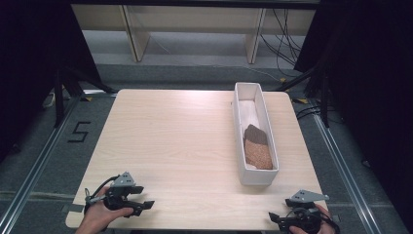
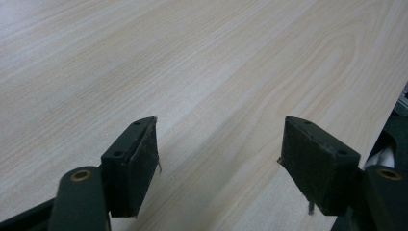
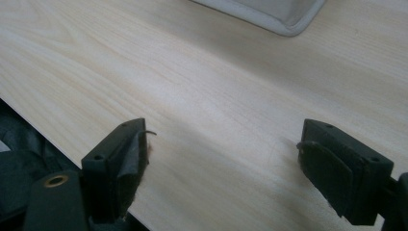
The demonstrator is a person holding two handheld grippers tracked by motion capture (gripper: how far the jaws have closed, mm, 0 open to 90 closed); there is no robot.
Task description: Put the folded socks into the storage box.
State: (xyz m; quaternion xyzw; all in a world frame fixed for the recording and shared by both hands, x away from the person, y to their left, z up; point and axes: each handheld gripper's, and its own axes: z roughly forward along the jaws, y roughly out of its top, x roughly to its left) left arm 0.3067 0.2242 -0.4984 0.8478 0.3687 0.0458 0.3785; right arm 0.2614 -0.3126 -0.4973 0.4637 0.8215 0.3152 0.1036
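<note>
currently, bin: long white tray (image 1: pixel 267 117) on desk (image 1: pixel 175 141), right side, lengthwise.
contents: brown and tan pieces (image 1: pixel 256 146) at its near end.
left gripper (image 1: pixel 139 204): near-left desk edge, jaws wide apart, empty.
right gripper (image 1: pixel 277 218): near-right corner, jaws wide apart, empty.

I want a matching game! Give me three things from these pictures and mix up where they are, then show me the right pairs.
Things:
1. white tray
2. left gripper
3. brown thing

Places:
A. near corner of the wooden table, on the person's left
B. lying inside the tray, at its near end
C. standing on the table's right side, running front to back

Pairs: 1-C, 2-A, 3-B
</note>
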